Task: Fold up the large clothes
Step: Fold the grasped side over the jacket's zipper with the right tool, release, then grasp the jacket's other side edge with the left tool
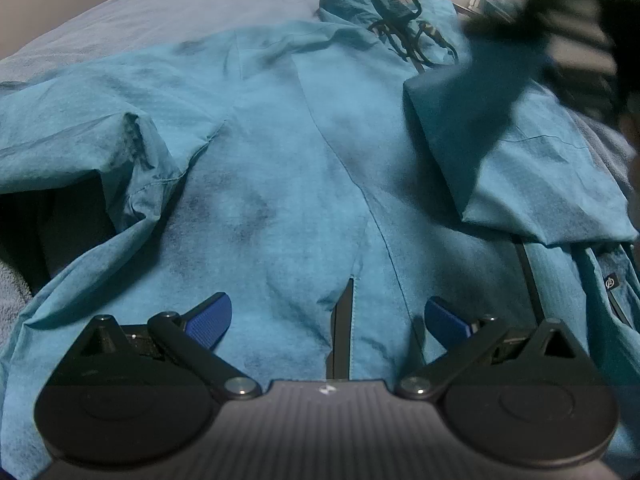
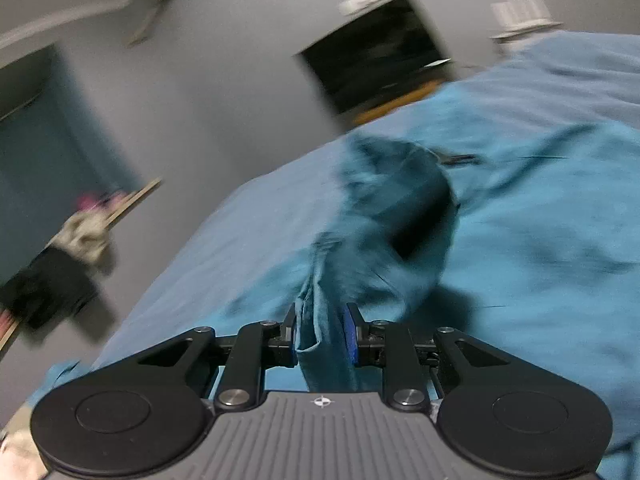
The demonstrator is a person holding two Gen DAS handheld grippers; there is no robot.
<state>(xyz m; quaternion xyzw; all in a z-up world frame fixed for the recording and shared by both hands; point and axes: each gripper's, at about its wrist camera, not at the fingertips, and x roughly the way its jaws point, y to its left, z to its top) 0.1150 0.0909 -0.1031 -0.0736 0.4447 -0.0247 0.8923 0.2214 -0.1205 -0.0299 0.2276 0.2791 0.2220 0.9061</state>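
A large teal hooded jacket point(image 1: 280, 168) lies spread on a bed, hood and drawstrings point(image 1: 396, 24) at the far end. My left gripper point(image 1: 328, 316) is open and empty, hovering over the jacket's lower hem by the zipper point(image 1: 344, 320). My right gripper point(image 2: 322, 332) is shut on a fold of the jacket's sleeve point(image 2: 384, 220) and holds it lifted above the bed; this view is motion-blurred. In the left wrist view the right gripper shows as a dark blur point(image 1: 560, 20) at the upper right, over the folded-in right sleeve point(image 1: 520, 152).
The bed has a pale blue sheet point(image 1: 160, 12). A dark gap point(image 1: 44, 224) lies beyond the left sleeve at the bed's edge. In the right wrist view a grey wall, a dark framed opening point(image 2: 380, 52) and clutter point(image 2: 60, 264) stand beyond the bed.
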